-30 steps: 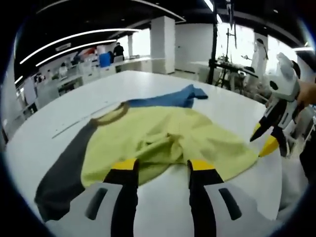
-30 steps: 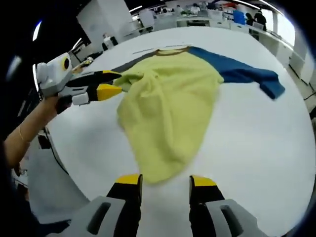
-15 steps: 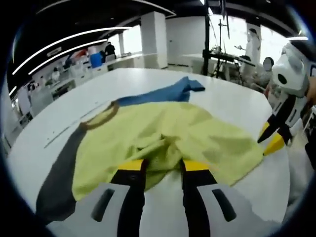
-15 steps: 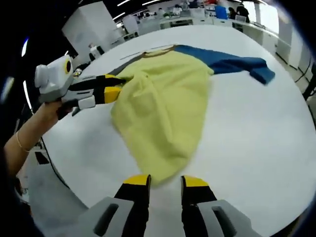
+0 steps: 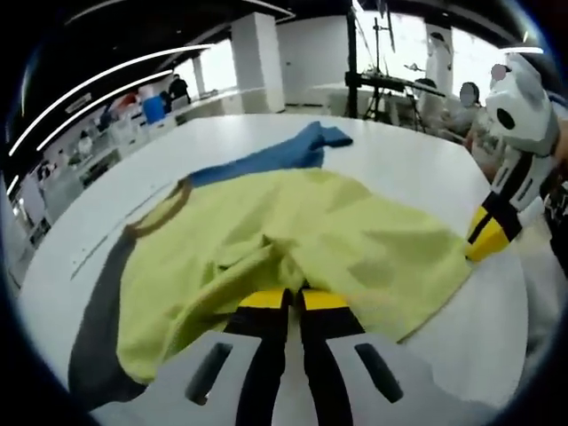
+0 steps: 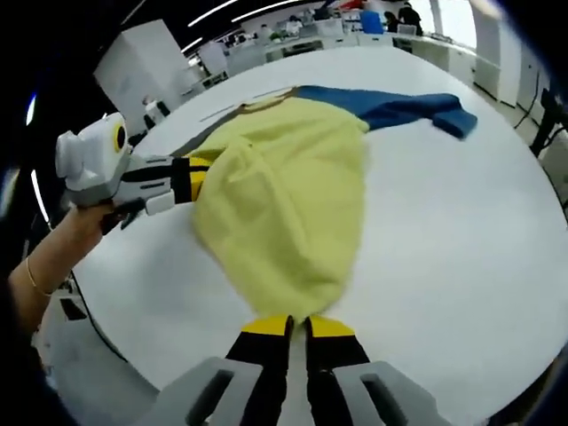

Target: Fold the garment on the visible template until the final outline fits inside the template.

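A yellow-green shirt [image 5: 293, 231] with a blue sleeve [image 5: 275, 157], a dark grey sleeve [image 5: 98, 306] and a brown collar [image 5: 161, 209] lies rumpled on the white table [image 5: 417, 169]. My left gripper [image 5: 294, 297] is shut on its near hem. My right gripper [image 5: 484, 238] comes in from the right, pinching the hem's corner. In the right gripper view, the right gripper [image 6: 298, 325] is shut on the shirt [image 6: 284, 204] at its lowest point. The left gripper [image 6: 200, 177] grips the shirt's left edge. The blue sleeve [image 6: 399, 106] stretches away at the top.
A thin straight line [image 5: 89, 257] marks the table [image 6: 444, 231] past the collar. A person's hand [image 6: 80, 213] holds the left gripper. Desks, pillars and people stand far behind, and a tripod stand [image 5: 355, 53] rises beyond the table's far edge.
Both grippers stood open just short of the hem a second ago. Each has moved forward and shut on the yellow fabric.
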The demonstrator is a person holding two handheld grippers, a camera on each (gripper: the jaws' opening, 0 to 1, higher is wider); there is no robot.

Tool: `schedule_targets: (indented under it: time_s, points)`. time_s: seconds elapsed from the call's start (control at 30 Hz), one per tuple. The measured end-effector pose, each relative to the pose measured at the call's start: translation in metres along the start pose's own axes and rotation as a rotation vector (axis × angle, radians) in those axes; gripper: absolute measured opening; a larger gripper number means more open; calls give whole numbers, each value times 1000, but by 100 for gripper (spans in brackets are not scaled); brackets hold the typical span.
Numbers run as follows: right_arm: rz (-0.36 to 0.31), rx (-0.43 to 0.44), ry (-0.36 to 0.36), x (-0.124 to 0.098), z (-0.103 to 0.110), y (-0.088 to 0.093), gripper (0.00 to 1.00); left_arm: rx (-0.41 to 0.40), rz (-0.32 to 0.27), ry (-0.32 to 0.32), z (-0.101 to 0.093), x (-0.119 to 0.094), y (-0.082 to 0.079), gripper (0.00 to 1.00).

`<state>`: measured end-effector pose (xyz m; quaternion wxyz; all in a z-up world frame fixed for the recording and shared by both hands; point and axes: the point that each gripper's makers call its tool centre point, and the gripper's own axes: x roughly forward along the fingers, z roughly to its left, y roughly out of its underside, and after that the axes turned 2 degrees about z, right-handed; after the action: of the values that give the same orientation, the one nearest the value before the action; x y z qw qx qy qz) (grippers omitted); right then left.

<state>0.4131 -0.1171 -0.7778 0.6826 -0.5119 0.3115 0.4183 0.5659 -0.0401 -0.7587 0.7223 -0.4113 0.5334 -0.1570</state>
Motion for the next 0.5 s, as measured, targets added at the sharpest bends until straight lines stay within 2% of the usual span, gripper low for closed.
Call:
schedule_targets:
  time_s: [0.23,0.3,0.4,0.5]
  points:
    - [-3,3,3,-2,-1,-1,0,-31,5,-12,1,-4,0,1]
    - [-25,-4,-3,-5,0,-5,0,-53,6,-17,2,-9,0,0]
    - [-53,-16,-8,-10,2,-12,0,-132,-10,-21,3,-16,-2,0]
    - [-64,-58,-11,-13,3,-16,0,-228,-14,-51,10,-28,-1,0]
